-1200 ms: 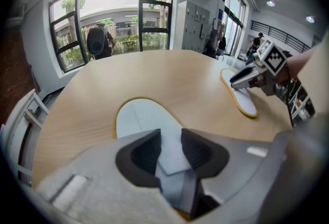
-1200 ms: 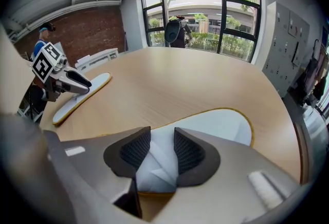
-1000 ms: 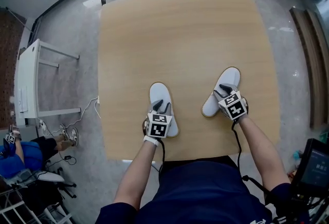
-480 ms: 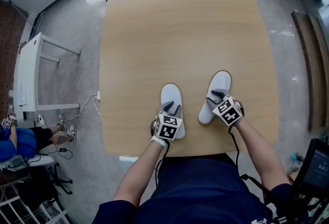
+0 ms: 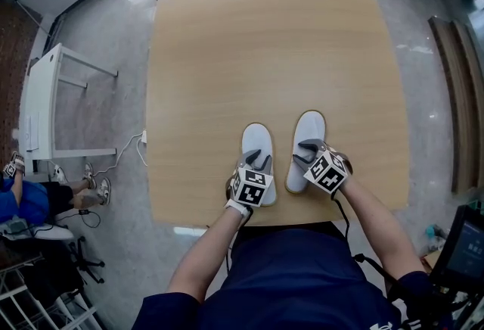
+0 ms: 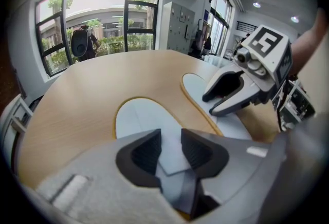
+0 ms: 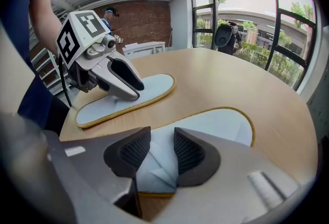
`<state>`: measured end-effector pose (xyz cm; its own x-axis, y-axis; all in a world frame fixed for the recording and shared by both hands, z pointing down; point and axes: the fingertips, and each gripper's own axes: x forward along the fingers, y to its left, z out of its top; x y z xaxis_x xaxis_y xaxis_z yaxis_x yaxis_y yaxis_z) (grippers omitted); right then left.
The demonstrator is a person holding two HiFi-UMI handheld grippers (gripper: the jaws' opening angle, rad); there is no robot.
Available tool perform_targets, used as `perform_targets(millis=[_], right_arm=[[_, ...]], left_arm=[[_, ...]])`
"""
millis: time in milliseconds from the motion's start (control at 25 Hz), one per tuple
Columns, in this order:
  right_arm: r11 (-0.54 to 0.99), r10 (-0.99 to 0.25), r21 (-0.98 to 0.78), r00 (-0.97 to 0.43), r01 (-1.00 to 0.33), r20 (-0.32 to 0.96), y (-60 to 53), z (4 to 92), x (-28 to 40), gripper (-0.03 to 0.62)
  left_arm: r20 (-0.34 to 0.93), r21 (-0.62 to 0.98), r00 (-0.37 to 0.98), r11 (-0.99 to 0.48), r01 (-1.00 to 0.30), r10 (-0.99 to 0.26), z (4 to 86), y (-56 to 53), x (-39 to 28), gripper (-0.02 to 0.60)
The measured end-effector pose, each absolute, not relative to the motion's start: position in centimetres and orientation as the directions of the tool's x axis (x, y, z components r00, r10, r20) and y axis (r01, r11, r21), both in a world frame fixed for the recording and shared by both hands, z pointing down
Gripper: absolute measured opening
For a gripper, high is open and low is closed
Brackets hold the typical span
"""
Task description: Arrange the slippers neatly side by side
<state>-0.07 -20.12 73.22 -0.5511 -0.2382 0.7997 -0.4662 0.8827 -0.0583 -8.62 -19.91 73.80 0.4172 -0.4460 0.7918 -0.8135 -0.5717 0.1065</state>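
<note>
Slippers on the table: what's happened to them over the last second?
The right gripper swung the right slipper leftward and straighter; the left gripper nudged the left slipper rightward, narrowing the gap. Both grippers stay clamped on their slippers.

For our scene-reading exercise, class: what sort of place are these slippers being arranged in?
Probably an office or lab workroom: a big wooden table on a polished floor, tall framed windows, and pale lockers.
</note>
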Motion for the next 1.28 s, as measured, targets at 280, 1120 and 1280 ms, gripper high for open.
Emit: perform_targets(millis=[280,1120,1280], right_arm=[[0.923,-0.171,-0.077,-0.579,-0.378,0.797,-18.0,72.8,-1.6,0.15],[0.963,-0.087,-0.088,-0.604,-0.254,0.792,-15.2,72.6,-3.8,0.15],[0.965,-0.08,-0.09,-0.605,-0.246,0.792,-15.0,72.5,-4.0,0.149]], left_arm=[[0.793,0.118,0.423,-0.57,-0.813,-0.439,73.4,-19.3,-8.1,0.124],[0.8,0.102,0.405,-0.565,-0.819,-0.443,73.4,-18.3,-7.3,0.123],[0.8,0.097,0.405,-0.572,-0.814,-0.442,73.2,-18.3,-7.2,0.123]])
